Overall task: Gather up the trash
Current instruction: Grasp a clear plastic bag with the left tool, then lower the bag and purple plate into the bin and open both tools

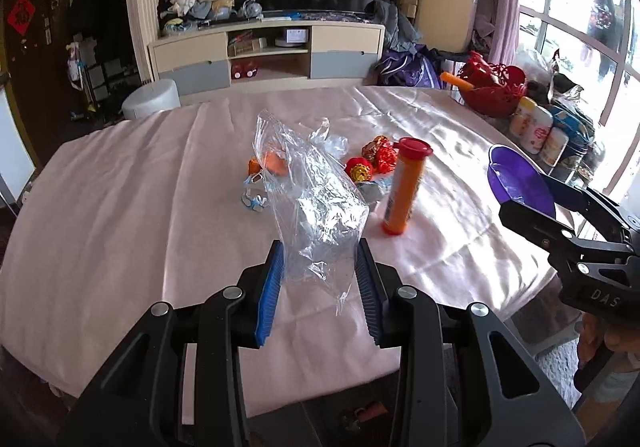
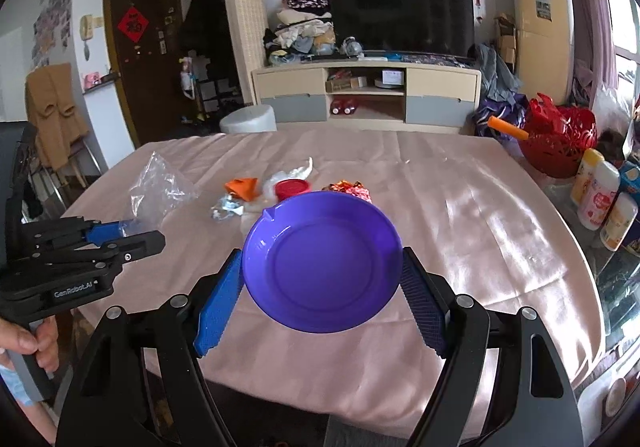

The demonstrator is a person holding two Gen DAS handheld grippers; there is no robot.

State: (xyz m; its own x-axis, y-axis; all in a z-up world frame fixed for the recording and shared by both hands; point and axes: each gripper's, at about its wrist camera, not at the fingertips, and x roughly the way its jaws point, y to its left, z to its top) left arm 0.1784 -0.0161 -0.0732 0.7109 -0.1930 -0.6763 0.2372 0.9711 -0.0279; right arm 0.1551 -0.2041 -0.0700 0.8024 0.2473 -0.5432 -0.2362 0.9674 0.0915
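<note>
**Colours on and around the pink table**

A pale pink cloth (image 1: 120, 187) is spread over the table. A clear plastic bag (image 1: 316, 203) is seen at 12 o'clock from the left gripper (image 1: 320, 271), whose pads are blue on black arms. At 2 o'clock an orange tube (image 1: 402, 195) with a red cap is found; red-and-gold wrappers (image 1: 378, 155) lie behind it. A purple plate (image 2: 322, 261) is framed by the right gripper (image 2: 322, 299). A red basket (image 2: 558, 145) is noted at 1 o'clock.
</note>
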